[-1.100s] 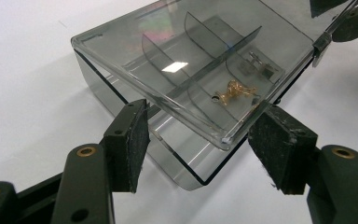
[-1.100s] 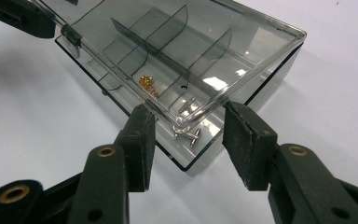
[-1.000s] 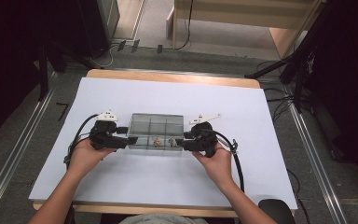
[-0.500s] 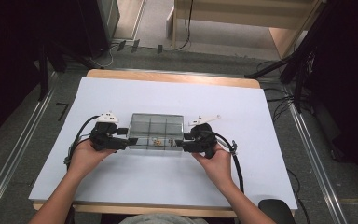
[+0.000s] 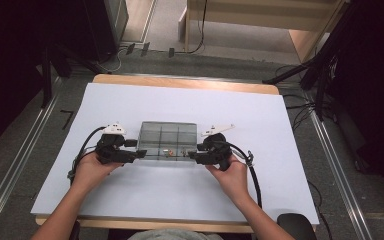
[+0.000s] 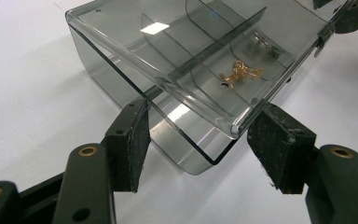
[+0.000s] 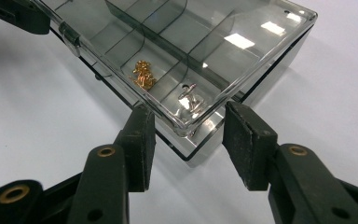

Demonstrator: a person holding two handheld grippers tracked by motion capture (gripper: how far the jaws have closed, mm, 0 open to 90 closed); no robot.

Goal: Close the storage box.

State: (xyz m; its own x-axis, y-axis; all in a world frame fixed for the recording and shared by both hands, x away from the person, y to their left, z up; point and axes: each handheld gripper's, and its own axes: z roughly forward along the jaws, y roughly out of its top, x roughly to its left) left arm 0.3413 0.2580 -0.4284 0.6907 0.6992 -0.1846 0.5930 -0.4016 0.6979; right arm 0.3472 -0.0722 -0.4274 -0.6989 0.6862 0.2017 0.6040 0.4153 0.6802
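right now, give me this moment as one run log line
left gripper: open at box corner | right gripper: open at opposite corner | clear box: lid closed, on table | gold bits: inside

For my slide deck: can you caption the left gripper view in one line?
Left claw straddling a corner of a smoky clear compartment box, its lid slightly raised, small gold pieces inside.

The surface (image 5: 180, 82) is a wooden top, its pale edge showing along the far side, and a white sheet (image 5: 180, 195) covers nearly all of it. Directly on the sheet, near the middle and slightly toward the near side, lies a smoky clear compartment box (image 5: 167, 132), flat on its base. The rest of the sheet, left, right and far, is plain white.
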